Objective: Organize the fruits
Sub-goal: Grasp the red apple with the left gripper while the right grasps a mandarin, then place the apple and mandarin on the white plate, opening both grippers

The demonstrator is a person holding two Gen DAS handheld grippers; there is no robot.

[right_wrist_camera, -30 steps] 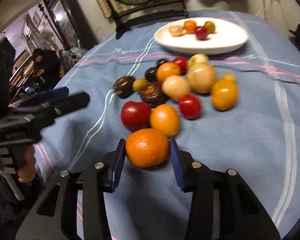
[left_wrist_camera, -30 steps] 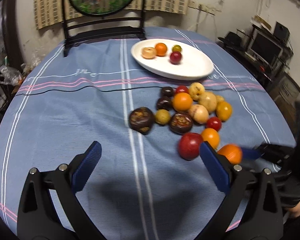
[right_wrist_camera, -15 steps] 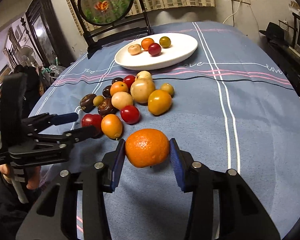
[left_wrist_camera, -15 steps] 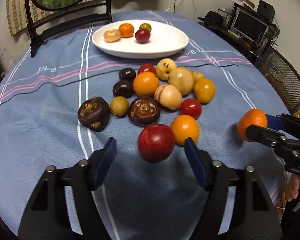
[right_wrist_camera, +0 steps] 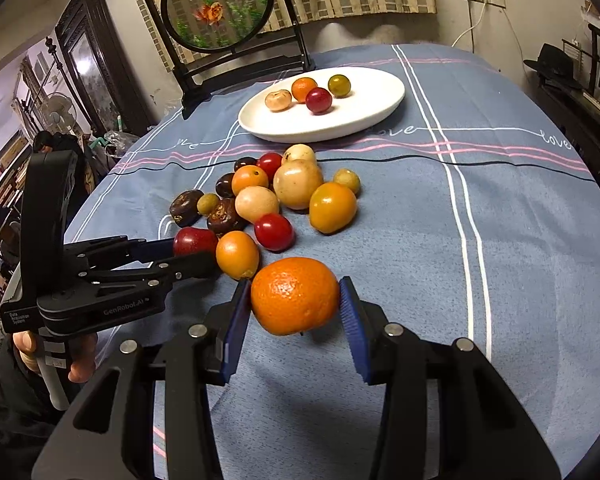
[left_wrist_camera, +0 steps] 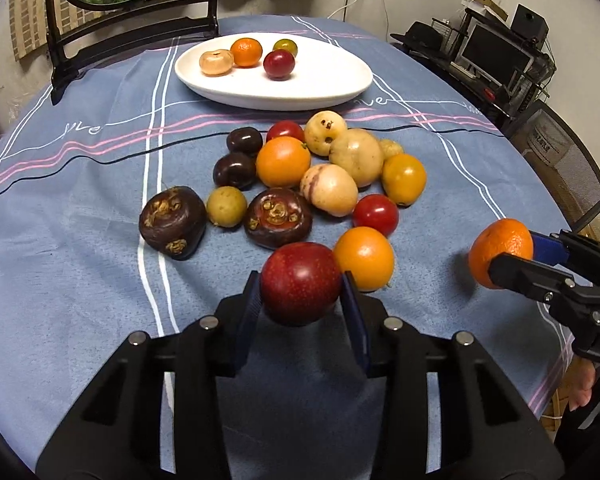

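Observation:
My left gripper (left_wrist_camera: 300, 312) is shut on a dark red plum (left_wrist_camera: 300, 282) at the near edge of the fruit pile (left_wrist_camera: 320, 184). It also shows in the right wrist view (right_wrist_camera: 188, 254), with the plum (right_wrist_camera: 194, 240) between its fingers. My right gripper (right_wrist_camera: 296, 316) is shut on an orange mandarin (right_wrist_camera: 294, 294) held a little above the blue tablecloth; the mandarin (left_wrist_camera: 500, 252) shows at the right in the left wrist view. A white oval plate (left_wrist_camera: 320, 80) at the far side holds several small fruits.
Loose fruits lie in a cluster mid-table: oranges (left_wrist_camera: 363, 258), red tomatoes (left_wrist_camera: 376, 214), dark mangosteens (left_wrist_camera: 172, 222), pale fruits (left_wrist_camera: 356, 156). A black framed round screen (right_wrist_camera: 216, 8) stands behind the plate (right_wrist_camera: 364, 120). Desks with monitors stand to the right.
My left gripper moved forward and closed on the red plum. My right gripper kept hold of the mandarin, shifting only slightly.

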